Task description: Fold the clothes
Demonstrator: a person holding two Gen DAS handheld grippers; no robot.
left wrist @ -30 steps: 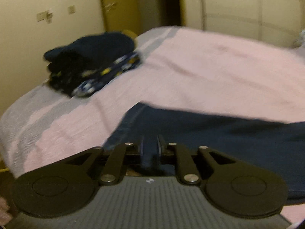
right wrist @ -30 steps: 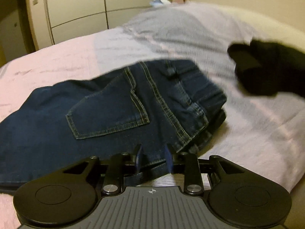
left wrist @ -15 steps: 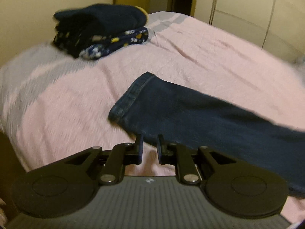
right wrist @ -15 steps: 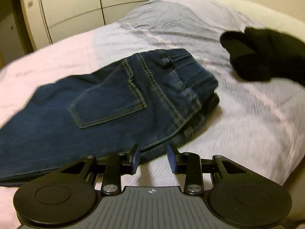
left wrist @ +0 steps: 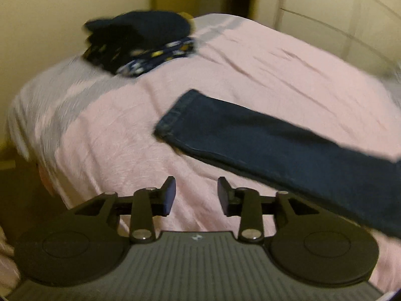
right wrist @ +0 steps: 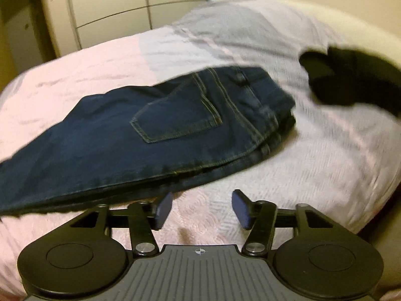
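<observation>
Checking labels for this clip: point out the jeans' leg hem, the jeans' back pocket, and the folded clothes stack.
leg hem (left wrist: 173, 115), left wrist view, on the cuff edge.
back pocket (right wrist: 175, 116), right wrist view, pocket middle.
folded clothes stack (left wrist: 140, 37), left wrist view, top garment.

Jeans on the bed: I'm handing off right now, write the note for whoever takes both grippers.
Left gripper: open, empty, over the pink bedspread short of the leg hem.
Right gripper: open, empty, just short of the jeans near the seat and waistband.
Done: jeans lie flat, legs apparently stacked lengthwise, back pocket up. A folded pile sits at the far corner.
Left: fold the jeans across their length. A black garment to the right looks unfolded.
</observation>
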